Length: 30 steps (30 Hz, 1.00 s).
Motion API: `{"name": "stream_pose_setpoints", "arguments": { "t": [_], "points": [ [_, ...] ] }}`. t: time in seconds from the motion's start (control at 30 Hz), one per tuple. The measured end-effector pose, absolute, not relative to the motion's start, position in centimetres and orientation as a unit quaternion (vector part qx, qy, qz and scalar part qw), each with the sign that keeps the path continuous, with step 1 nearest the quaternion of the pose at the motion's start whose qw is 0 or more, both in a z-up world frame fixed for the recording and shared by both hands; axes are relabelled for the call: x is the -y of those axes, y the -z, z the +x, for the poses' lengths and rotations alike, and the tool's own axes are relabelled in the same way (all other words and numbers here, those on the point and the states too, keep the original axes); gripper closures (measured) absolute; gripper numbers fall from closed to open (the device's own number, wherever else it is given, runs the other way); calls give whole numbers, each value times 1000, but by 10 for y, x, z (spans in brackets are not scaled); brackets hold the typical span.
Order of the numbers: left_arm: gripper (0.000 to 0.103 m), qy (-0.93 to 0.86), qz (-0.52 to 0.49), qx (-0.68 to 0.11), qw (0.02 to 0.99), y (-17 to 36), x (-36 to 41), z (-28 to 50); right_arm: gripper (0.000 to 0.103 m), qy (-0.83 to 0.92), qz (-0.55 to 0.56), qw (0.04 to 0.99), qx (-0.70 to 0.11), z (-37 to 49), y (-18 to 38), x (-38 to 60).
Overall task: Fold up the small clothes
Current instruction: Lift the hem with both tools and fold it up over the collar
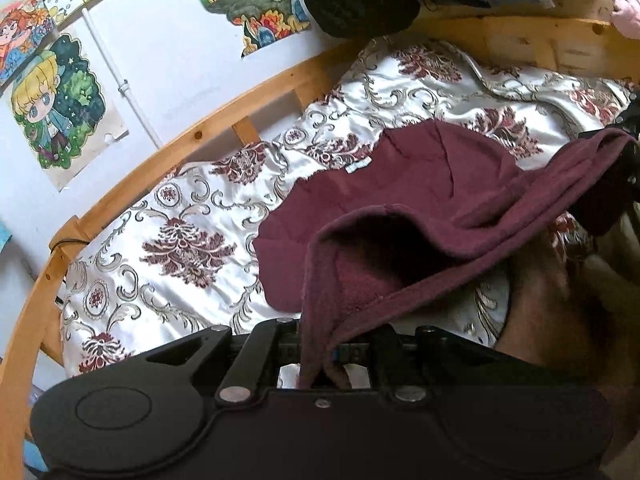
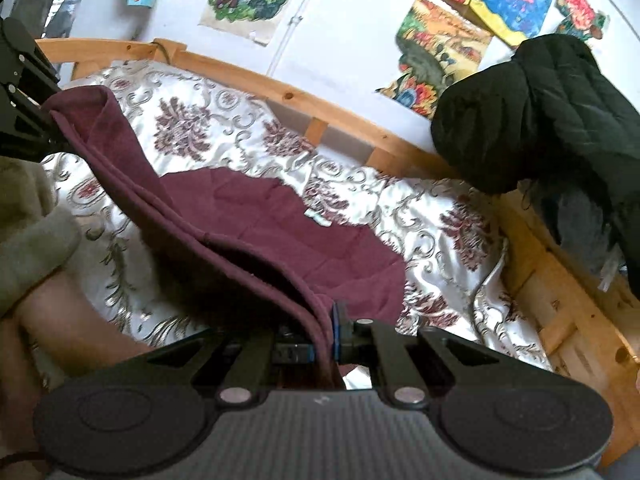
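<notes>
Garment: maroon fleece garment (image 1: 400, 208) is found on the bedspread (image 1: 180, 208), its far part lying flat, its near edge lifted clear of the bed.
Position: far part is spread toward the wall-side rail; a pale label (image 1: 358, 166) shows at its far border.
Left gripper (image 1: 320, 354): jaws are clenched on one end of the lifted edge; cloth is pinched between them and hangs through.
Right gripper (image 2: 326, 334): jaws are clamped on the other end of the same edge, cloth pressed against the blue pad (image 2: 338, 332).
Key relation: flat part lies ahead of and below both grippers; the lifted edge is stretched between them and runs across the line of travel.
Nearer hand: neither is judged nearer; both hold the hem at like height.
Step in hand: near half is judged ready to be carried forward over the far half.
Open room: bare bedspread is seen beyond and beside the garment on the left.
Edges: wooden bed rail (image 1: 160, 156) bounds the far side along the wall.
Obstruction: black quilted jacket (image 2: 540, 116) is draped over the frame at the right end, well apart from the garment.
Other: olive sleeve (image 2: 32, 232) and a forearm are seen at the left of the right wrist view.
Risk: sagging of the slack middle is possible as the fold is laid.
</notes>
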<state>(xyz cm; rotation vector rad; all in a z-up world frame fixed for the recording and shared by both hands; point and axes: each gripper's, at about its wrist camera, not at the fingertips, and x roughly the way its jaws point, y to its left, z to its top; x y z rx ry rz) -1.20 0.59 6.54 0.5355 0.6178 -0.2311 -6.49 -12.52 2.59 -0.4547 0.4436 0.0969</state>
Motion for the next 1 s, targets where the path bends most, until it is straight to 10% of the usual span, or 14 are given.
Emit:
{"name": "stream_pose_setpoints", "arguments": {
  "t": [0.6, 1.0],
  "points": [
    [95, 97, 276, -276, 916, -83, -6, 125, 94, -15, -302, 944, -132, 53, -35, 128],
    [92, 72, 240, -350, 903, -5, -18, 280, 93, -33, -289, 945, -148, 217, 12, 139]
  ]
}}
